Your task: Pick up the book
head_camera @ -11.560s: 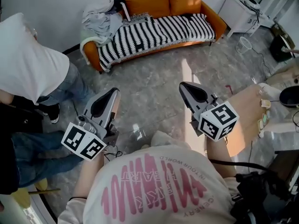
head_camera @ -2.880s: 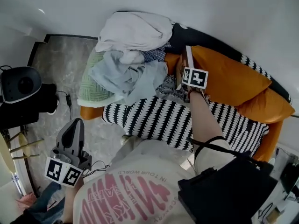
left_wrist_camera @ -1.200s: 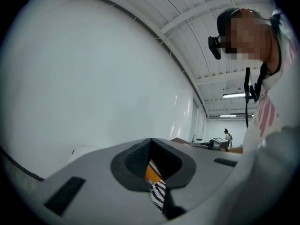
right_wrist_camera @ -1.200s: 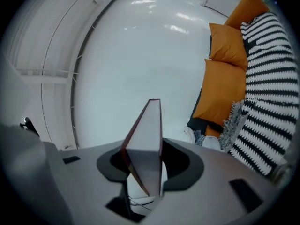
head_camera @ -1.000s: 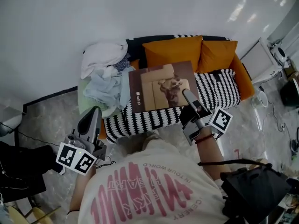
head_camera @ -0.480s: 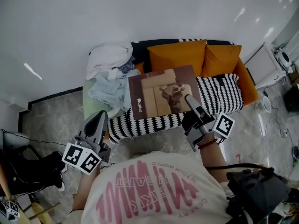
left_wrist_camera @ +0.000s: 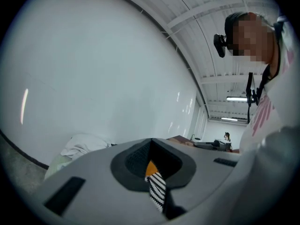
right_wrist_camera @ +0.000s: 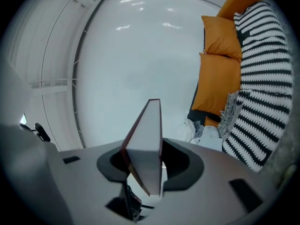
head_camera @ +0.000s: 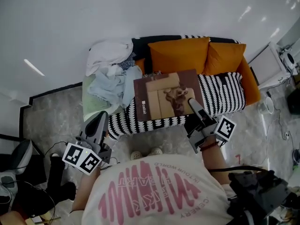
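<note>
**Book held clear of the sofa**

A white wall [head_camera: 140,13] fills the top of the head view. Grey floor [head_camera: 51,121] lies open to the person's left and in front of the sofa [head_camera: 249,86]. The sofa stands against the wall, its seat under a striped throw [head_camera: 222,95]. Two orange cushions [head_camera: 180,55] lean at its back, and a heap of clothes [head_camera: 110,74] spills over its left end. A white cabinet [head_camera: 268,62] stands just beyond the sofa's right arm, so room is tighter on that side.

The book [head_camera: 166,95] is in the air, cover up towards the head camera, and lies over the seat's front edge in that view. The right gripper [head_camera: 192,103] is clamped on its right edge near the lower corner, and the other three edges are free. In the right gripper view the book stands edge-on between the jaws, both pressing on it.

The left gripper [head_camera: 101,120] hangs low at the left over bare floor, well apart from book and sofa. Its jaws appear to meet at the tips, with nothing between them. A thin slit further back shows the sofa beyond.
</note>
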